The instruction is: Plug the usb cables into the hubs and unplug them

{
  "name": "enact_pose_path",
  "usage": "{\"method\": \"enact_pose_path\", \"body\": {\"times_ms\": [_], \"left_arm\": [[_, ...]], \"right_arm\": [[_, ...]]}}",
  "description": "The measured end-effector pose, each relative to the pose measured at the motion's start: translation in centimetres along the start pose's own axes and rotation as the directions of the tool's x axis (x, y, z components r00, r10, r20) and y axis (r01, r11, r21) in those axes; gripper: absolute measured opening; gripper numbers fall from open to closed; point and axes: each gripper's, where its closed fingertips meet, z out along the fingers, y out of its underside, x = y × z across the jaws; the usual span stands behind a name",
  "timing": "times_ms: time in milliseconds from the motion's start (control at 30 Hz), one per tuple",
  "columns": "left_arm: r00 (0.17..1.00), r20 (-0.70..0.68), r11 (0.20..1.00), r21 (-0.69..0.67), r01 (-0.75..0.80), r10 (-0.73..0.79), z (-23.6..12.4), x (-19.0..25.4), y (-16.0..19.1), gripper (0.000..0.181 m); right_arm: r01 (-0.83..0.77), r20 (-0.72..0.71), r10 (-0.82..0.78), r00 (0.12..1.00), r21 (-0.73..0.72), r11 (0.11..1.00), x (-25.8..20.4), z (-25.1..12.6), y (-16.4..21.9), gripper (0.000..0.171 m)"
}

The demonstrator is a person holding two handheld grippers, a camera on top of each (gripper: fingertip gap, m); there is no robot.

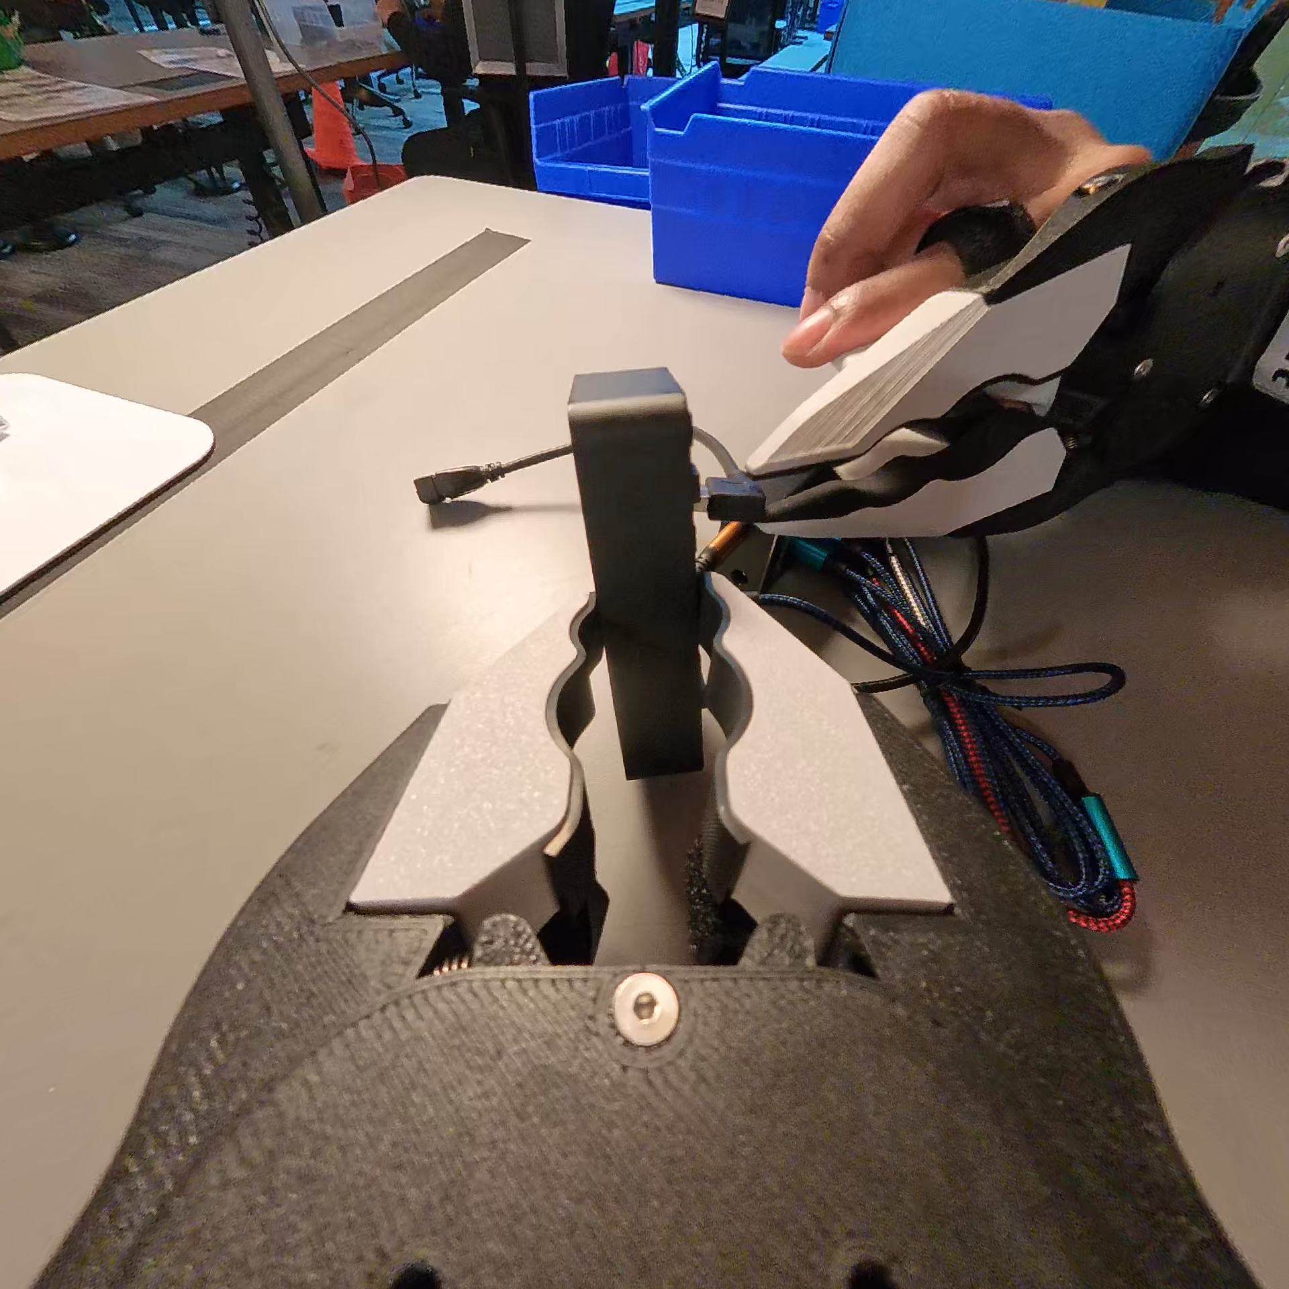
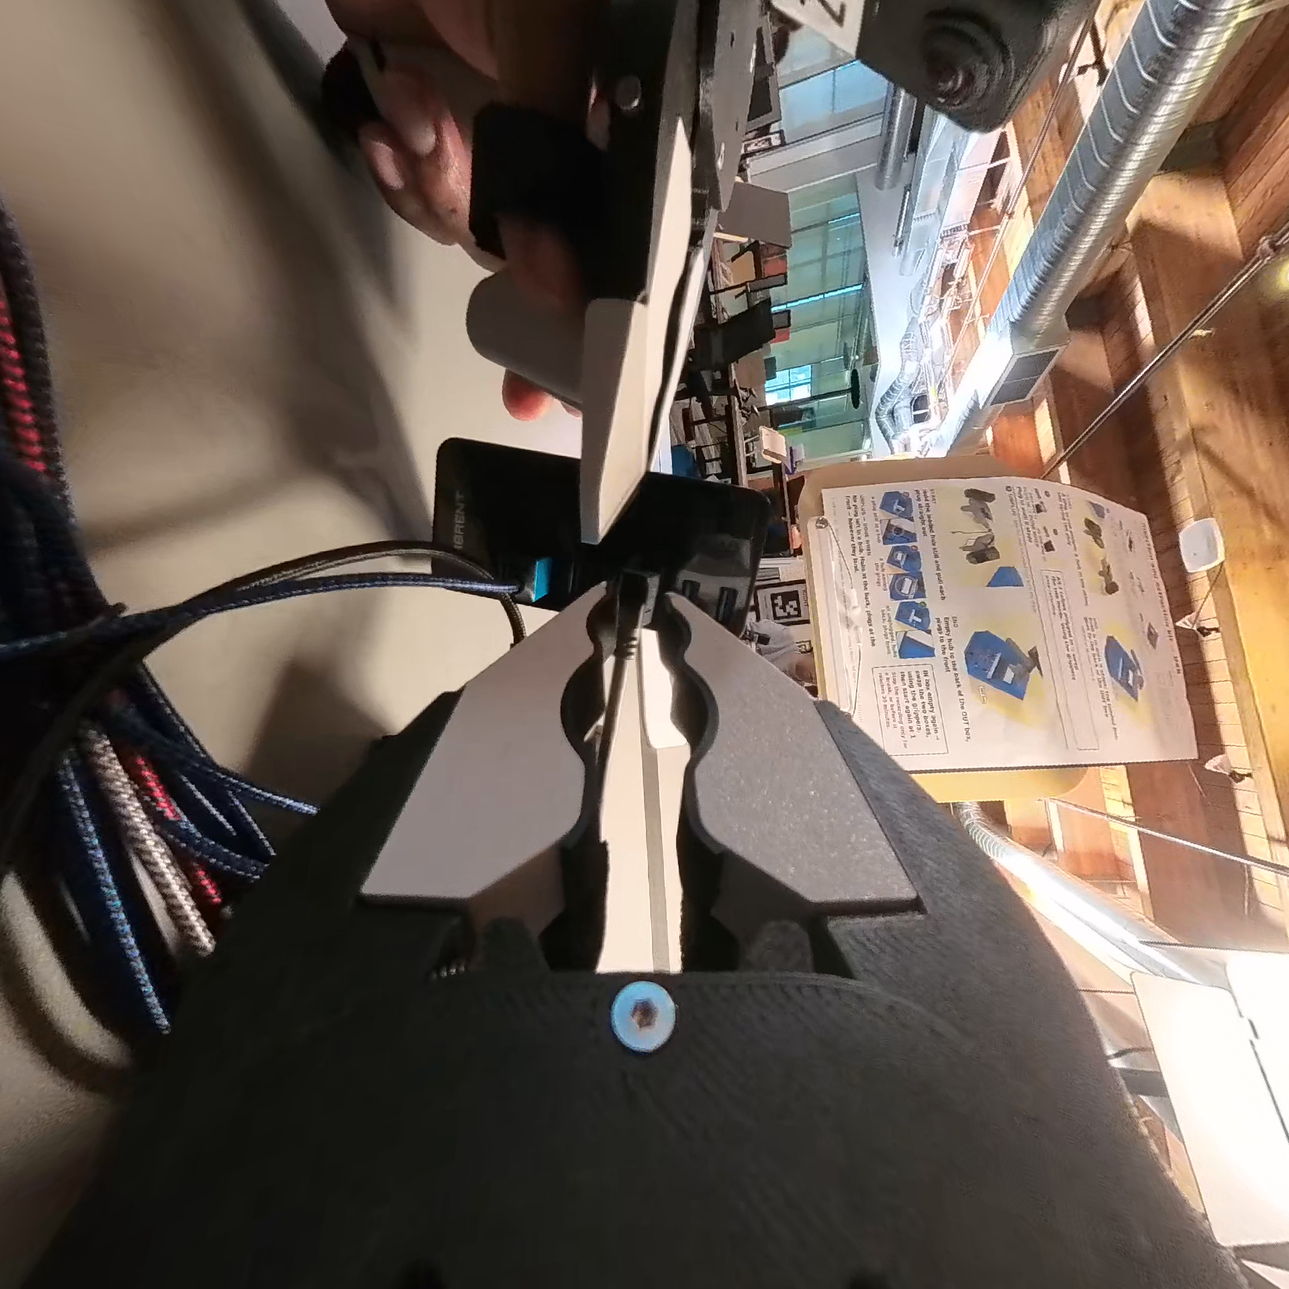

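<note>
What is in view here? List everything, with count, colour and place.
USB hub: one, black, upright in the left gripper.
Black plug: one, at the hub's side, in the right gripper.
Loose connector: one, black, left of the hub.
Braided cables: several, blue, red, grey, on the table, right.
Bins: several, blue, far edge.
Table: one, grey.
Instruction sheet: one, right wrist view.
Left gripper: shut.
Right gripper: shut.
Hand: on the right gripper.

Black hub (image 1: 638,558), blue bins (image 1: 725,181), seemingly blue-and-red braided cables (image 1: 976,732).
</note>
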Motion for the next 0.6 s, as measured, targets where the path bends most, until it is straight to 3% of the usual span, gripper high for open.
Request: {"method": "enact_pose_path", "body": {"times_ms": [600], "left_arm": [[0.978,0.029,0.979,0.013,-0.206,0.205,-0.40,0.87,-0.73,0.032]], "right_arm": [[-0.099,0.051,0.095,0.994,0.088,0.991,0.66,-0.78,-0.48,0.009]]}}
